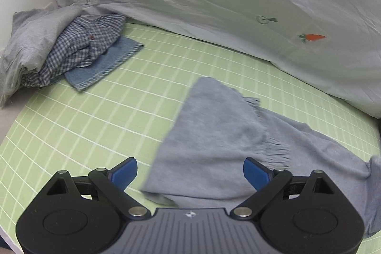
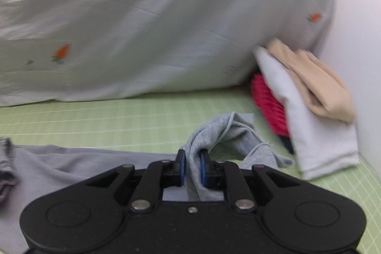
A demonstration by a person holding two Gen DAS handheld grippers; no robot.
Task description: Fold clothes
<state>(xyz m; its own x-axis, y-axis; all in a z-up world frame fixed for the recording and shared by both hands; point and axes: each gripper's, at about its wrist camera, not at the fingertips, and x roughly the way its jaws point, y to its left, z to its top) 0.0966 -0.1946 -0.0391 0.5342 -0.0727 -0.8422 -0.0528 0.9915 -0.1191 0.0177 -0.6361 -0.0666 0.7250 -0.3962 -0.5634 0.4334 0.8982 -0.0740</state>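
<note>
Grey knit scarf [image 1: 214, 135] lay part-folded on the bed [image 1: 95, 123]; my right tool [image 2: 192, 168] pinched its end, left tool [image 1: 190, 173] gaped empty. I judged a fold underway, needing that end carried across.

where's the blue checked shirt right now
In the left wrist view, the blue checked shirt sits crumpled at the far left of the green grid sheet, between a grey garment and a folded denim piece.
</note>
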